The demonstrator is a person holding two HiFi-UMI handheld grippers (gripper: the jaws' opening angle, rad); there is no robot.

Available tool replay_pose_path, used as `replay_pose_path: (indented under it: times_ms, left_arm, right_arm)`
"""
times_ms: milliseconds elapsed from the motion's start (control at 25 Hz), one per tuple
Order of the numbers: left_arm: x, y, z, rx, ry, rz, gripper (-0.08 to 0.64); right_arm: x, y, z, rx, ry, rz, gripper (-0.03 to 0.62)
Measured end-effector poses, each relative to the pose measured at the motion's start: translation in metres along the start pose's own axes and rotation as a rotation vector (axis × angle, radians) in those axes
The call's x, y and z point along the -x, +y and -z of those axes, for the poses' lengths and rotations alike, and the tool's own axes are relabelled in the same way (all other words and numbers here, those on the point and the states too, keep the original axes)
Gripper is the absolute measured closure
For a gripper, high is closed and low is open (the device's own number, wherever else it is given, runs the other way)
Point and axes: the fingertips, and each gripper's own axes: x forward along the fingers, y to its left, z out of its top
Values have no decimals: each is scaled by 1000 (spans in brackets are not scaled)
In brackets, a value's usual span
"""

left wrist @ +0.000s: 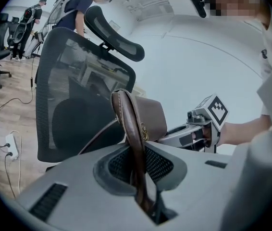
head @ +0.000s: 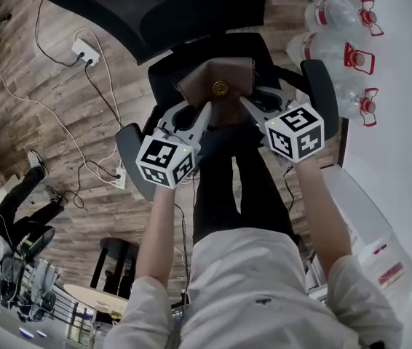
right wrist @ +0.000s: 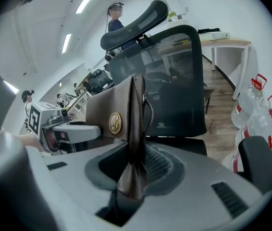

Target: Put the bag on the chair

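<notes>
A brown leather bag [head: 217,84] with a round gold emblem hangs between my two grippers, just over the seat of a black mesh office chair [head: 191,6]. My left gripper [head: 204,109] is shut on the bag's left edge, and its own view shows the brown edge [left wrist: 132,129] pinched between the jaws. My right gripper [head: 247,102] is shut on the right edge, with the bag [right wrist: 112,107] standing upright in its jaws. The chair's backrest [left wrist: 73,105] [right wrist: 174,81] rises right behind the bag. I cannot tell whether the bag's bottom touches the seat.
The chair's armrests [head: 322,86] [head: 129,147] flank the grippers. Several large water jugs [head: 337,49] stand to the right beside a white table [head: 402,158]. A power strip [head: 86,51] and cables lie on the wood floor. Other people and chairs are far off.
</notes>
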Motion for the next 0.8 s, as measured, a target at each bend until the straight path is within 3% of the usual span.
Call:
replay_pose_path:
  times_ms: [800]
  left_arm:
    - [-52,51,52,53,35,-37,526]
  right_arm:
    - [-65,-48,37,-32,18,-43,489]
